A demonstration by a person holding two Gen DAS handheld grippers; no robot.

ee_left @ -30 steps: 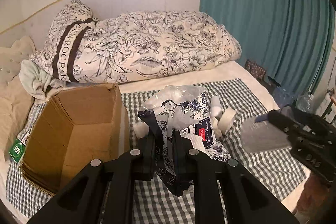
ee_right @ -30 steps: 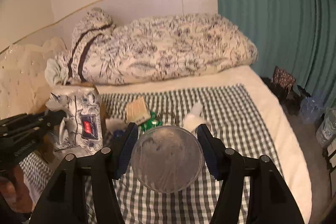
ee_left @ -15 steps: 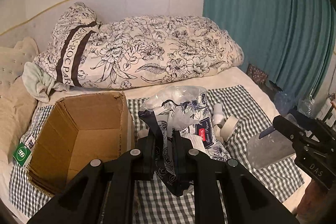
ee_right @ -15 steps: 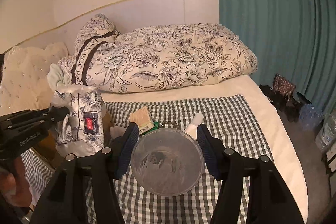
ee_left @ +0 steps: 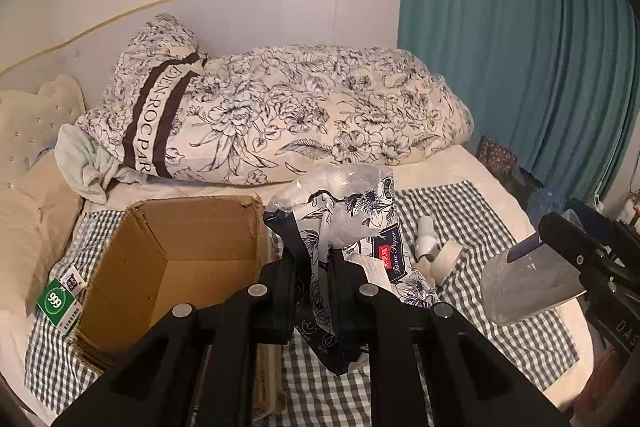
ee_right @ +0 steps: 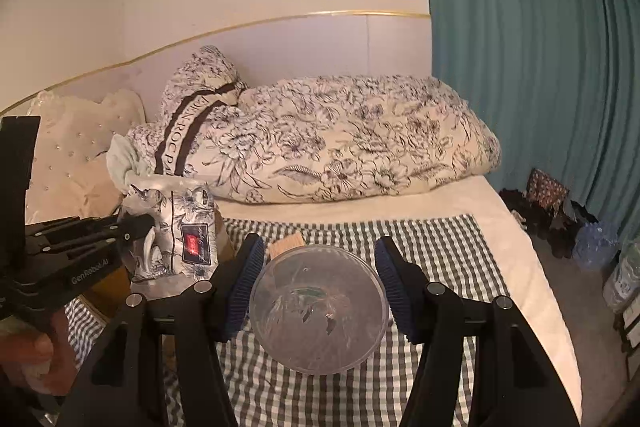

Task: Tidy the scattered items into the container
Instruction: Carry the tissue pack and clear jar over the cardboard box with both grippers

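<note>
The left gripper (ee_left: 314, 287) is clamped on a tissue pack (ee_left: 352, 219) beside the open box (ee_left: 176, 251). The right gripper (ee_right: 318, 283) grips a clear cup (ee_right: 320, 311) above the checked cloth (ee_right: 440, 243). Behind lies a floral duvet (ee_left: 280, 119).

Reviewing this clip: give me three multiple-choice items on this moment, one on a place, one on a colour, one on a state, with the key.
1. The cardboard box sits where?
A. on the floor
B. on the checked cloth on the bed
C. on the duvet

2. The curtain is
A. teal
B. red
C. white

3. The right gripper is
A. empty
B. shut on a clear plastic cup
C. out of view

Key: B, cloth shows around its base; A, teal folds; B, both pads press the cup's sides.
</note>
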